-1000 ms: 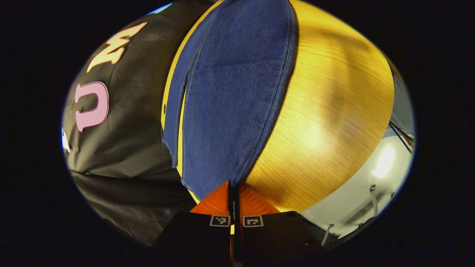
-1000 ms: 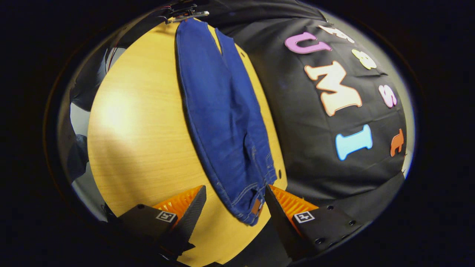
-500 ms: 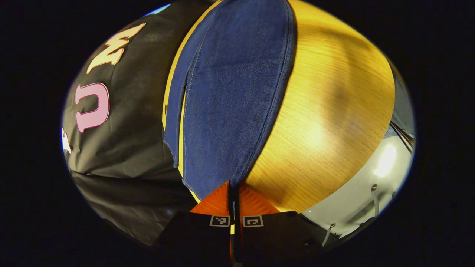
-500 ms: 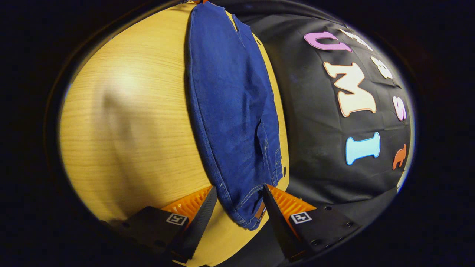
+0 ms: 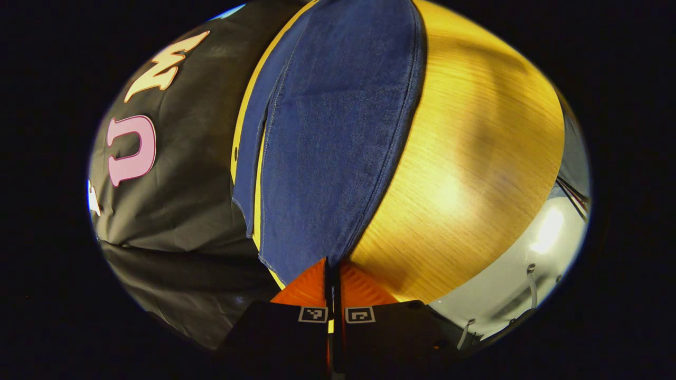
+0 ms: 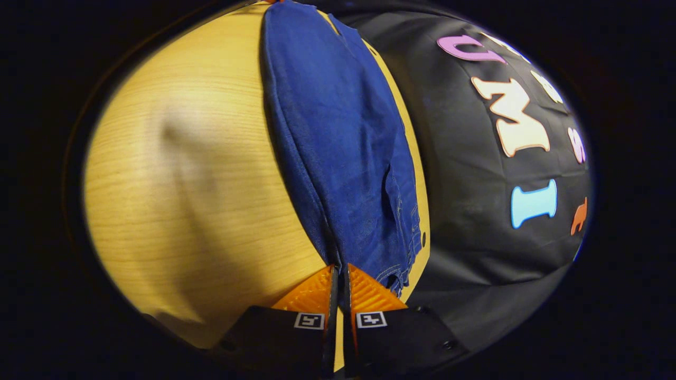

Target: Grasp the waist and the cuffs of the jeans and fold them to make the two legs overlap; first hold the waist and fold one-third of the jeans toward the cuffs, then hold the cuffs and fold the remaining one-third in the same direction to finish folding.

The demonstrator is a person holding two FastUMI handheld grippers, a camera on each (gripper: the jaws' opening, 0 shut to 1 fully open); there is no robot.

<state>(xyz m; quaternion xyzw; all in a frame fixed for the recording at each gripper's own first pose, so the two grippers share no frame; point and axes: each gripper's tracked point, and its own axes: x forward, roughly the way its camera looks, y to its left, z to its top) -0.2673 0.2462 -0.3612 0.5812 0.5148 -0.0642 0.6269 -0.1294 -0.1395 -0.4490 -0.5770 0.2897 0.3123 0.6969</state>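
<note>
Your left gripper [image 5: 333, 266] has its fingers pinched on the cuff end of the jeans [image 5: 327, 137], and your right gripper [image 6: 340, 272] has its fingers pinched on the waist end. Beyond each, the jeans lie lengthwise along the far edge of the wooden bench [image 6: 200, 179], legs overlapping, just beside the black cloth wall [image 6: 475, 211]
</note>
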